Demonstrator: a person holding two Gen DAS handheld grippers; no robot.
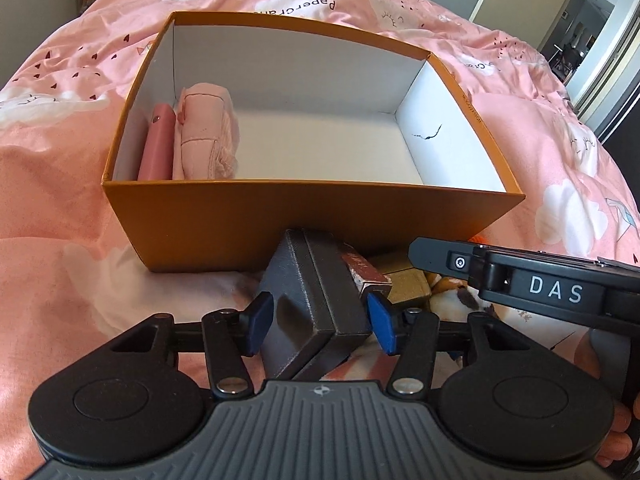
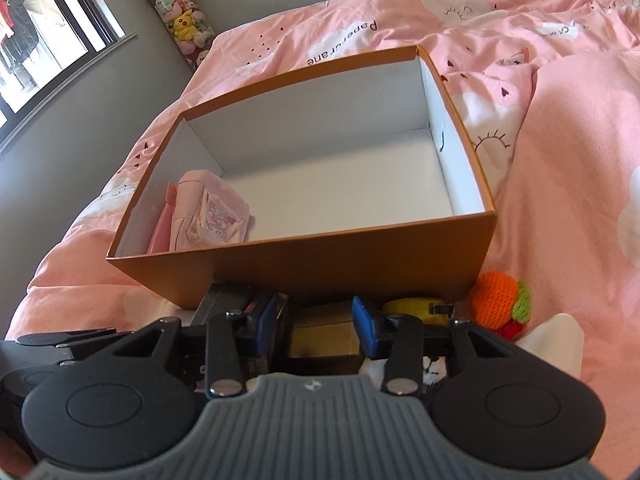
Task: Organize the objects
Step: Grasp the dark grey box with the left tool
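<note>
1. Left wrist view: the left gripper [image 1: 320, 320] sat low over the pink bedspread [image 1: 60, 152], its blue pads [image 1: 259, 322] on either side of a dark grey box [image 1: 308, 312] that lay tilted just in front of the orange box [image 1: 248, 224].
2. Left pad looked to be touching the dark box's side; the right pad had a thin gap. Firm grip or not — could not tell.
3. Orange box stood open on the bed, white inside. A pink case [image 1: 158, 144] and a pink pouch [image 1: 206, 132] stood on edge against its left wall; the rest of the floor was bare.
4. A small reddish box [image 1: 366, 272] lay against the dark box's far right edge, with a tan box [image 1: 404, 284] just beside it.
5. The right gripper [image 1: 532, 280] came in from the right edge, marked "DAS", over the tan box.
6. Right wrist view: the right gripper [image 2: 316, 326] had its jaws partly apart, astride a brown box [image 2: 324, 328]; pads not clearly pressing it, so grip uncertain.
7. A yellow tape measure [image 2: 416, 308] and an orange knitted toy [image 2: 500, 300] lay near the orange box's [image 2: 320, 268] front right corner.
8. Plush toys [image 2: 184, 20] hung in the wall corner.
</note>
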